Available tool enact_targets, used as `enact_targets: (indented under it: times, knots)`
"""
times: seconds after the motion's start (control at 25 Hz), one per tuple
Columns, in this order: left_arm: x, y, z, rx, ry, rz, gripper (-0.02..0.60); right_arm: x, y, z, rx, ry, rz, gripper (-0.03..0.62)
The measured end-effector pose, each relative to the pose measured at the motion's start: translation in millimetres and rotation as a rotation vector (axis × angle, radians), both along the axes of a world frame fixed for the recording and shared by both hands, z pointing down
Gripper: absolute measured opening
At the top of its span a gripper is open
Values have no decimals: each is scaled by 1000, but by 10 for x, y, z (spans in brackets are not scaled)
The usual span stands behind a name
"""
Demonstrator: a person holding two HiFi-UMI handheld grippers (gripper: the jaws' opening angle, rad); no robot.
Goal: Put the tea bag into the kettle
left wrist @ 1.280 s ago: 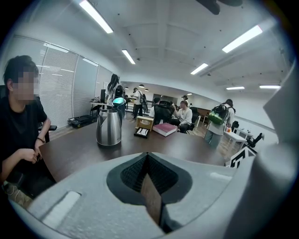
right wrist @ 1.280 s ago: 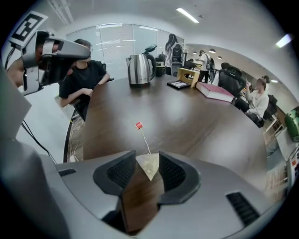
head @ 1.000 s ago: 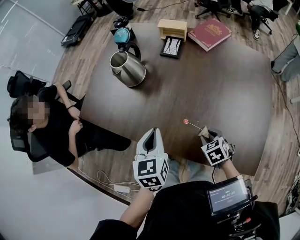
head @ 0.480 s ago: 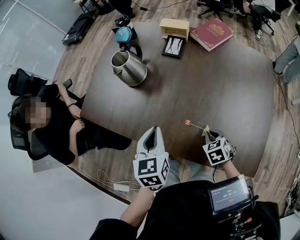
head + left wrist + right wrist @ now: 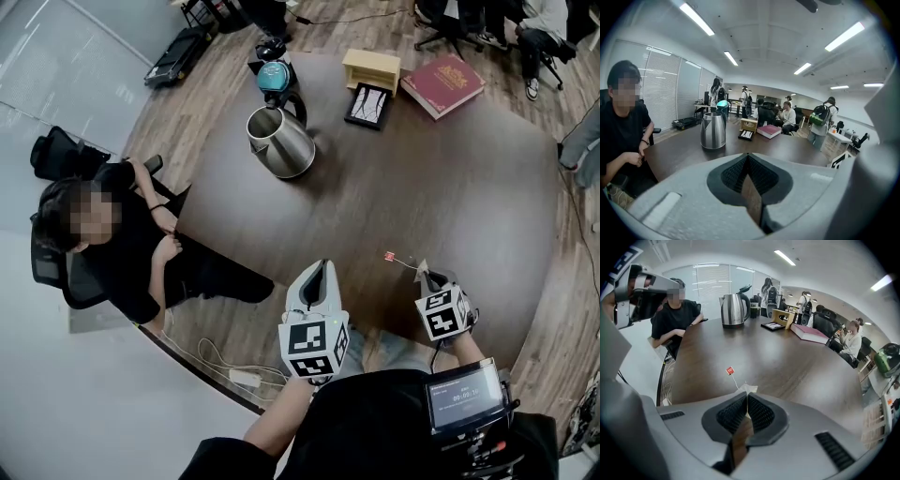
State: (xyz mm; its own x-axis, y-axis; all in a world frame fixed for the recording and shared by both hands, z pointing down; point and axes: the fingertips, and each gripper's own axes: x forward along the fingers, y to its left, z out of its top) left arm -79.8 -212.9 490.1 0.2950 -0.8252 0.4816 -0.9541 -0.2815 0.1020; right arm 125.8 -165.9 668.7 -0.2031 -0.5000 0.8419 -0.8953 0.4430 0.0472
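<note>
Just now the right gripper (image 5: 746, 397) clamped its fingers on the tea bag (image 5: 748, 389); left gripper (image 5: 747, 155) fingers together

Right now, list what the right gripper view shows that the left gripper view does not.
Only the right gripper view: the tea bag pinched in the right tongs, which have just been closing on it, and its red tag lying further ahead. Only the left gripper view: the left tongs, shut with nothing between them. Both: the table, the kettle, the red book and the seated person.
</note>
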Motion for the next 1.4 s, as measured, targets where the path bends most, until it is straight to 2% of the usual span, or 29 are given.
enact_targets:
  times: [0.32, 0.64, 0.92, 1.4]
  knots:
    - [-192, -14, -151, 28, 5, -46, 5, -168, -236, -329, 58, -43, -11, 11]
    - [-537, -61, -308, 72, 3, -125, 5, -605, -621, -747, 152, -95, -87, 9]
    - [-1029, 40, -550, 127, -7, -232, 5, -1220, -891, -1242, 251, -150, -197, 10]
    - [-1911, 409, -925, 224, -13, -381, 5, -2318, -993, -1974, 390, -214, -357, 10]
